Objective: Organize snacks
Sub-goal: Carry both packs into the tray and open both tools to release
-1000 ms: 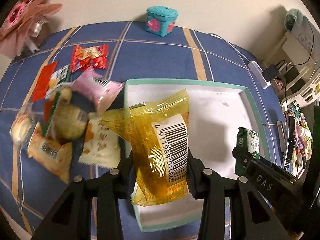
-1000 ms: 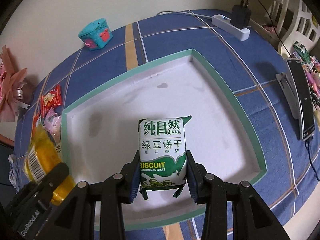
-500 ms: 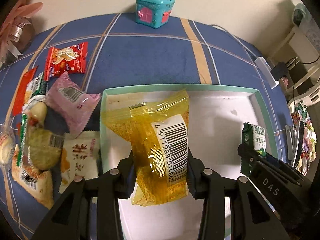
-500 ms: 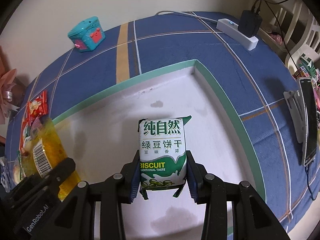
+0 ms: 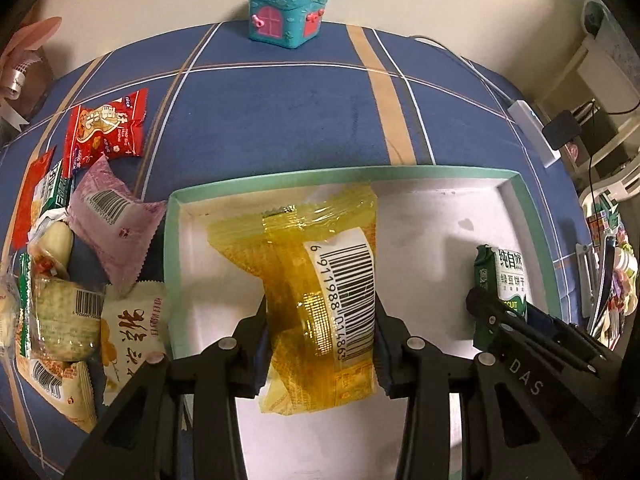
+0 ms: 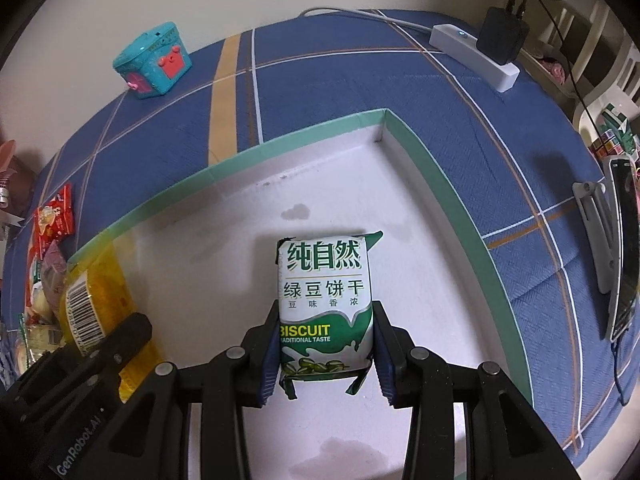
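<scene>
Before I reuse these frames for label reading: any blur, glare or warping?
Left wrist view: sharp; barcode on the yellow packet legible, wrapper glossy; table lines bow from fisheye. Right wrist view: sharp; green biscuit pack text readable, tray rim curved by distortion, corners vignetted black.

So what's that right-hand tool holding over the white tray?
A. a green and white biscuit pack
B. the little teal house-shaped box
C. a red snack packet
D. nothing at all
A: in the right wrist view the right gripper has its jaws pressed on both sides of the green and white biscuit pack, above the white tray.
</scene>
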